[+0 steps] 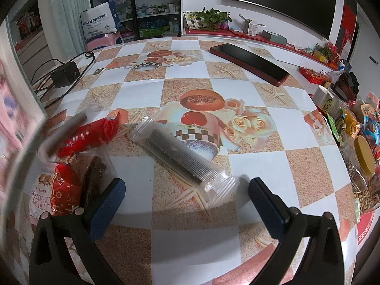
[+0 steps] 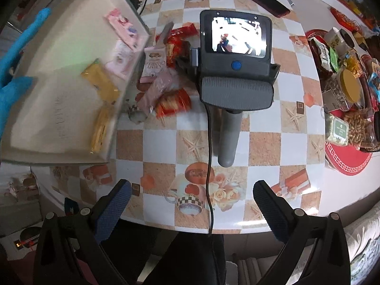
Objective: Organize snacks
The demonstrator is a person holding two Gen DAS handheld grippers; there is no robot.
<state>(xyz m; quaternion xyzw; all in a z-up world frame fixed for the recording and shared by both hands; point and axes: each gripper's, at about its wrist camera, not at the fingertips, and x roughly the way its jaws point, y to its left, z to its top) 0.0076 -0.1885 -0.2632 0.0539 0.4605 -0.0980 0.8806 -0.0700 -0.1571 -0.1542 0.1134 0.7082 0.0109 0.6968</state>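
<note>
Snacks lie loose on the patterned table (image 1: 249, 123) in the left wrist view. The left gripper (image 1: 187, 191) stands wide open at the bottom of the frame and holds nothing. Just above the gap between its fingers lies a clear-wrapped snack bar (image 1: 180, 156), slanting from centre toward lower right. At lower left sit a red wrapper (image 1: 90, 135) and a cranberry crisp packet (image 1: 42, 197) (partly cut off by the blurred wall of a box). A phone (image 1: 249, 63) lies at upper right.

From the right wrist view, the right gripper (image 2: 192, 204) is also spread wide and empty, hanging over the table's near edge. A shallow tray (image 2: 42, 140) fills the upper left, already holding a yellow packet (image 2: 99, 83) and pink packets (image 2: 121, 26). More snacks are heaped just right of its wall. A blue-gloved hand (image 2: 16, 71) shows at the far left edge.

Sorting looks part done, and the step in hand seems to be picking up the clear bar. Next, the left fingers would need to drop around it, close, and carry it left into the tray.
</note>
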